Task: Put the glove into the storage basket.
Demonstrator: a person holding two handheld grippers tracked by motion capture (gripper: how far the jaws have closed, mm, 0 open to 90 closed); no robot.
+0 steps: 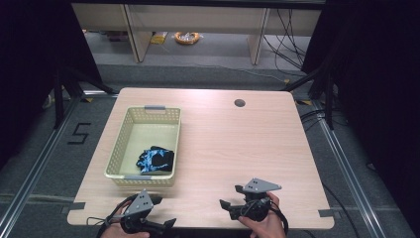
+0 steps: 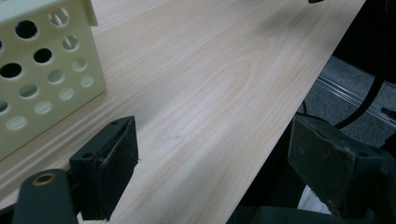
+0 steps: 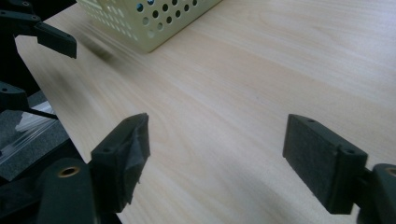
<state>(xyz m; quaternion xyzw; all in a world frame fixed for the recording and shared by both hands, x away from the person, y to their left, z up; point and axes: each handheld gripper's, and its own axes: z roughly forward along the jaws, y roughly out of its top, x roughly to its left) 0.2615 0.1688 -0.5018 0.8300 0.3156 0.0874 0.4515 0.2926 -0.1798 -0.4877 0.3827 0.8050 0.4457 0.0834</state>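
High camera looks forward and down over the whole worktop [image 1: 223,139] from the person's side. Each riding camera sits low and close over the near edge, looking along its own tongs; all three share the cream basket [image 1: 143,146] and wood surface.

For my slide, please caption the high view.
Both tongs open near table edge; glove lies in basket.

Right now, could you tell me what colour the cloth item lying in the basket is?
Black with light blue patches; the cloth item shows best in the high view.
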